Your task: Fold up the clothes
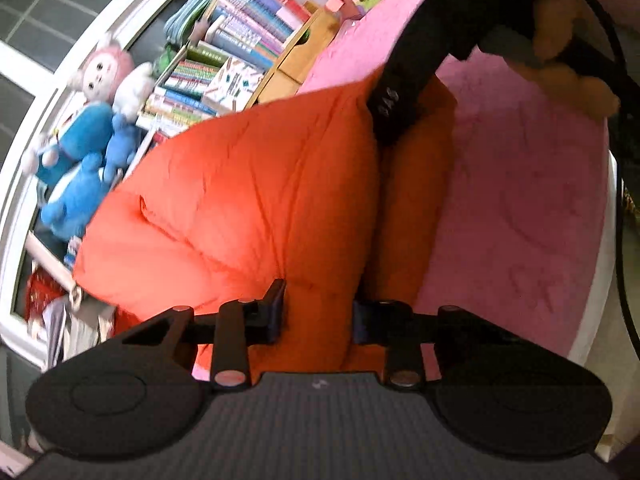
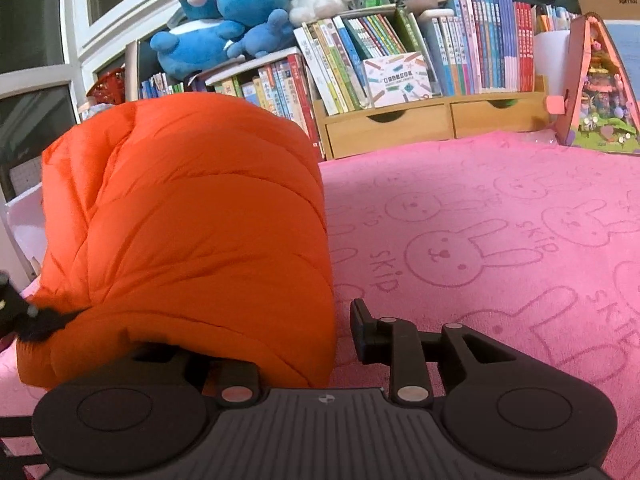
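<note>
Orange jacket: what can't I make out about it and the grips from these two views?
- Right wrist view: the right gripper's left finger is hidden under the jacket; its grip is unclear.
- Left wrist view: the left gripper straddles a fold; whether the pads press is unclear.
- Jacket's far side is cut off by its own bulk.

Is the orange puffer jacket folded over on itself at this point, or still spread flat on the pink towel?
Folded. The orange puffer jacket stands as a thick doubled-over bundle on the pink towel, not spread flat.
</note>
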Demonstrator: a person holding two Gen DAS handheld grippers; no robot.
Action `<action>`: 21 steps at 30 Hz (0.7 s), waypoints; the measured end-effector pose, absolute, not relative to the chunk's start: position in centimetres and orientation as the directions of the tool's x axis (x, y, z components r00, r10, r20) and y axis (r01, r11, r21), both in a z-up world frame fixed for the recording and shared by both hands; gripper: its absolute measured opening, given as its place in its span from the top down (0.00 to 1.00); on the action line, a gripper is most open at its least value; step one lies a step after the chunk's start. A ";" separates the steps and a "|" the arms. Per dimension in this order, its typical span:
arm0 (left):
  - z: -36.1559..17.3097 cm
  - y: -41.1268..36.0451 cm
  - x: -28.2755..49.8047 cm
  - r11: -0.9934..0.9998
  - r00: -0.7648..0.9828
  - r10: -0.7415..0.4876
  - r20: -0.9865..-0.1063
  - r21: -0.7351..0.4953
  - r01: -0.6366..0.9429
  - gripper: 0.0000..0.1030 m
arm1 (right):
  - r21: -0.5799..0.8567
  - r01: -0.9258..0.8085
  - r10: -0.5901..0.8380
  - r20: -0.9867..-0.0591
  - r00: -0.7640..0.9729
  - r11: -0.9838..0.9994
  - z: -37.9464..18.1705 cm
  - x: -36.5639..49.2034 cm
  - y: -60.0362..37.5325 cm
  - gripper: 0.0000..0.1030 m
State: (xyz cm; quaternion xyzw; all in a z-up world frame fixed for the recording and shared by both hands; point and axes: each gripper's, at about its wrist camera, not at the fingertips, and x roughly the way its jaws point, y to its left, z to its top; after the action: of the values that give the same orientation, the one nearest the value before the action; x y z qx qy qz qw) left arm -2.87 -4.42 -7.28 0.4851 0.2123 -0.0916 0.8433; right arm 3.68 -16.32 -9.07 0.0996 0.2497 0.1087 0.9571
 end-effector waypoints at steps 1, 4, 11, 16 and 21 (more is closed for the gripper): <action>-7.3 -4.3 -3.0 0.521 0.891 0.052 -0.452 0.773 0.362 0.73 | 0.245 -0.157 0.257 -0.457 0.852 0.957 -9.1 3.7 -16.3 0.71; -7.2 -3.8 -3.4 0.545 0.883 0.054 -0.466 0.755 0.365 0.73 | 0.241 -0.157 0.255 -0.458 0.852 0.958 -9.1 3.7 -16.3 0.70; -6.7 -1.8 -3.8 0.594 0.872 0.012 -0.489 0.705 0.387 0.73 | 0.235 -0.155 0.250 -0.460 0.852 0.960 -9.2 3.7 -16.1 0.68; -6.4 -0.7 -4.0 0.623 0.877 -0.044 -0.479 0.673 0.399 0.72 | 0.231 -0.158 0.251 -0.463 0.850 0.960 -9.1 3.7 -16.1 0.67; -5.4 -2.1 -5.7 0.537 0.901 -0.044 -0.432 0.750 0.386 0.59 | 0.256 -0.180 0.283 -0.459 0.842 0.950 -9.3 3.7 -16.4 0.72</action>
State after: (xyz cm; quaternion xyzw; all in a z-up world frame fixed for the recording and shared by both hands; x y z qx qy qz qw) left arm -5.69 -2.11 -5.37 0.4645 0.1840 -0.1257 0.8571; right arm 3.69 -16.45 -9.29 0.1020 0.2536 0.1212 0.9542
